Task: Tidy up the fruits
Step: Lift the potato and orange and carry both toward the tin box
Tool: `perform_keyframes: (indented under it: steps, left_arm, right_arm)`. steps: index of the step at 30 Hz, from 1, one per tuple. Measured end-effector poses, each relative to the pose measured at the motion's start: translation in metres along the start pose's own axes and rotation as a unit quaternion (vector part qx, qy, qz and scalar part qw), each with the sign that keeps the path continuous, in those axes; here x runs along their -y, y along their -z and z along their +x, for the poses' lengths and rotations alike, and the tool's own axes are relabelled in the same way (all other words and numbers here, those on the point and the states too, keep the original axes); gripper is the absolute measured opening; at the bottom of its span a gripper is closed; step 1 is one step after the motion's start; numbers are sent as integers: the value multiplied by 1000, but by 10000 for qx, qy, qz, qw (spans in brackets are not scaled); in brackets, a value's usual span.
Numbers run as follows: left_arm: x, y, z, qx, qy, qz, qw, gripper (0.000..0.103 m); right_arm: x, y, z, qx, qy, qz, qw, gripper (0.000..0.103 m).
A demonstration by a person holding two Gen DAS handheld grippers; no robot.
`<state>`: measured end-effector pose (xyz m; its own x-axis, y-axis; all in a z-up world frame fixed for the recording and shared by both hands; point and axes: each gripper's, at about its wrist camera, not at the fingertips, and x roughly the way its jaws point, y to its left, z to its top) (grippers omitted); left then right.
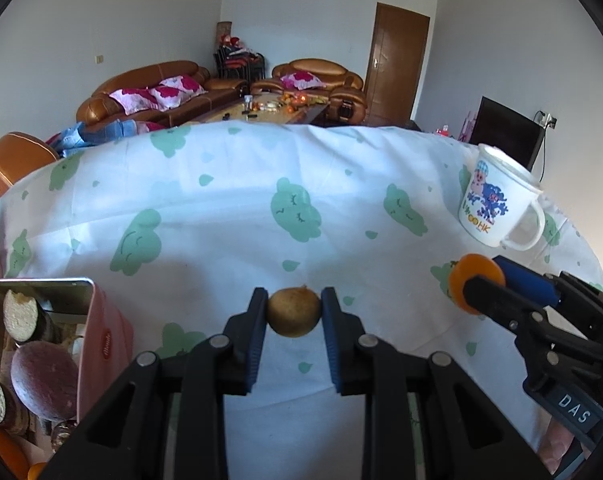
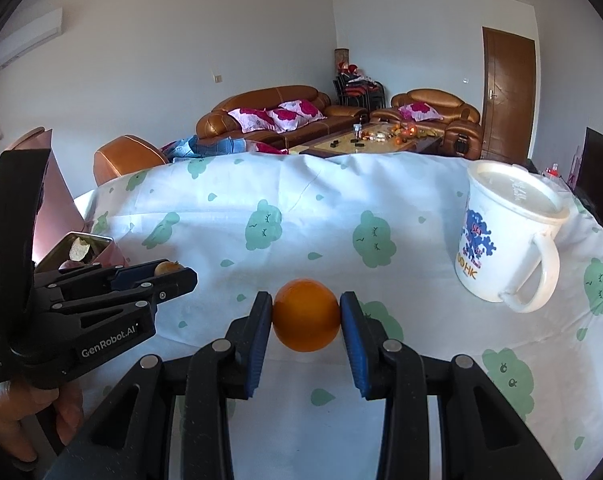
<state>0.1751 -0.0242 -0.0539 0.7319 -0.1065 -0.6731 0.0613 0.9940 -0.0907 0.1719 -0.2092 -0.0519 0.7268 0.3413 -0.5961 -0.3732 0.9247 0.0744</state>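
Bench (image 1: 229, 184) under a white cloth with green cloud print fills both views; sofa (image 2: 269, 114), coffee table (image 2: 365, 140) and brown door (image 2: 508, 92) sit far behind it

Pink tin box (image 1: 105, 344) at near left edge, lid (image 2: 51, 184) standing open; inside are cut purple-skinned roots (image 1: 19, 314) and something orange at the bottom corner, can't tell what

White printed mug (image 2: 501, 240) with a lid on, upright at far right of the bench, handle toward near right

Left tool (image 1: 294, 312) clamped on a small brownish-yellow round fruit (image 1: 294, 311), blue pads (image 1: 257, 340) pressing both sides, fruit held above the cloth, just right of the tin. Hand (image 2: 17, 412) visible gripping this tool's handle in the right view

Right tool (image 2: 306, 316) clamped on an orange (image 2: 306, 315), pads on both sides, held clear of the cloth, near side of the mug and left of it

The two tools sit side by side, near each other but apart; each fruit is in its own tool, neither is in the tin
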Motion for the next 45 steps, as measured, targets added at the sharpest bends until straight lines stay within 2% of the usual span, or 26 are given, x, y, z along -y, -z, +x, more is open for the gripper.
perform_keyframes:
  steps: [45]
  left_arm:
    - [2,5,-31,802,-82,62,9967,28]
  right_arm:
    - [-15,6,-29,848,91,-311,9959,37]
